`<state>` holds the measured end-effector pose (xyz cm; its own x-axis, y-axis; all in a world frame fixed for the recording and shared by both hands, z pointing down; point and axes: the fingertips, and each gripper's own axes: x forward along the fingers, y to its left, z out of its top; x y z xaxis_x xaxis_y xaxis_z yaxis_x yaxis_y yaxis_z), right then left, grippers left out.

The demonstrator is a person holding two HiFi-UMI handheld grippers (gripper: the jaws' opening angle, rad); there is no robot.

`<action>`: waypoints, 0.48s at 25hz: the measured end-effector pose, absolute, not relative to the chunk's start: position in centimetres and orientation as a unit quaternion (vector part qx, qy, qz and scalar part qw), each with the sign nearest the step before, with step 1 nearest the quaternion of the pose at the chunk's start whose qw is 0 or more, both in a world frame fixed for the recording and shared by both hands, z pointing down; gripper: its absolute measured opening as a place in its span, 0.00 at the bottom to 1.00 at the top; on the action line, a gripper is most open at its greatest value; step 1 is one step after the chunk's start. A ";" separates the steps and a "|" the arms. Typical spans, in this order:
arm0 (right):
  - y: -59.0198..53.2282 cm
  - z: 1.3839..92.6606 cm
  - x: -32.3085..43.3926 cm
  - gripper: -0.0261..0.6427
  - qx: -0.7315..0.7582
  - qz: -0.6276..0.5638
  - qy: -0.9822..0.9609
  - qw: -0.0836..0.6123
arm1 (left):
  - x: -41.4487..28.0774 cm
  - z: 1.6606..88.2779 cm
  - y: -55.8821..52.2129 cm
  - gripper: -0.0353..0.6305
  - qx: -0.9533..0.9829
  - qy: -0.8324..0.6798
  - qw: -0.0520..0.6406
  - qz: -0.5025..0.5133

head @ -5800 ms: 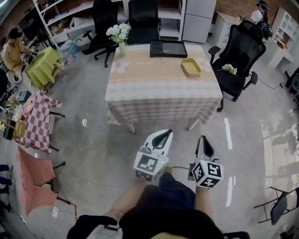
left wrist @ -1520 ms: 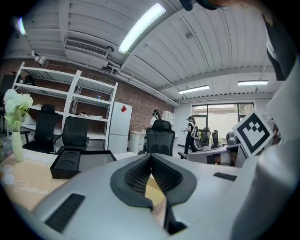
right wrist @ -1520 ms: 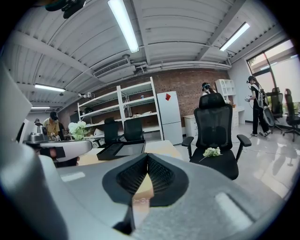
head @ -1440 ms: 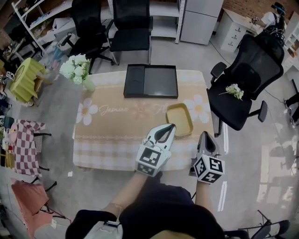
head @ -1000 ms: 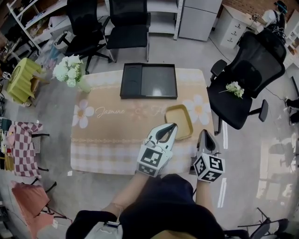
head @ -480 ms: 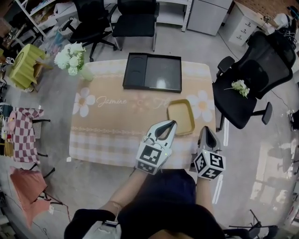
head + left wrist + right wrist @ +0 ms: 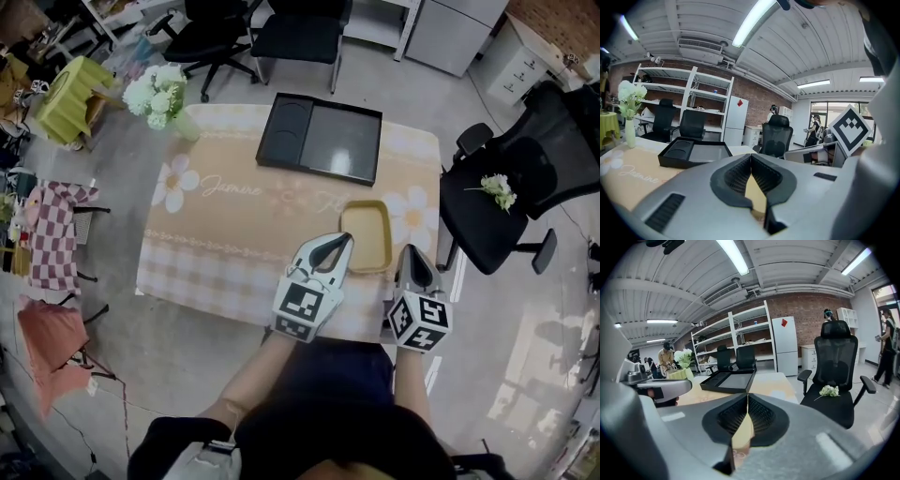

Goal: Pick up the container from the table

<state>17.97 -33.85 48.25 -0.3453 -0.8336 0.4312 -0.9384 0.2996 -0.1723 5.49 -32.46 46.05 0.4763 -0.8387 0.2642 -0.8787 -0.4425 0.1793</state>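
Head view: container (image 7: 366, 235) sitting on tabletop (image 7: 234, 234), near right; left hand-held gripper (image 7: 345, 241), right hand-held gripper (image 7: 411, 251) hovering near it, both jaws together, empty. Probably light, stiff plastic; taking near rim wall.

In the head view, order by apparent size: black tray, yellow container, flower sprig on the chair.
Largest: black tray.
Then: yellow container.
Smallest: flower sprig on the black chair. It seems to sit lower, so farther from the camera.

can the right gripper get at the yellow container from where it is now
Probably yes: the container sits near the table edge, just ahead of the right gripper, nothing between them. Its jaws are shut, so they must open.
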 end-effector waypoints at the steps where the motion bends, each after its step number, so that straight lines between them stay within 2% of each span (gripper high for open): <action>1: -34.1 48.4 17.9 0.05 0.550 0.202 -0.799 0.133 | 5.4 46.2 -32.6 0.07 0.843 -0.512 0.149 0.069; 5: -35.2 49.2 17.5 0.13 0.525 0.212 -0.811 0.146 | 5.2 47.1 -33.1 0.07 0.830 -0.530 0.159 0.074; 12: -36.5 50.9 17.0 0.18 0.493 0.232 -0.822 0.165 | 5.0 48.8 -33.9 0.07 0.810 -0.553 0.176 0.084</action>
<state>16.96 -36.46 50.91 -0.4600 -0.7337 0.5001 -0.8869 0.4073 -0.2181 4.96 -33.87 48.77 0.3753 -0.8662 0.3299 -0.9250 -0.3273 0.1928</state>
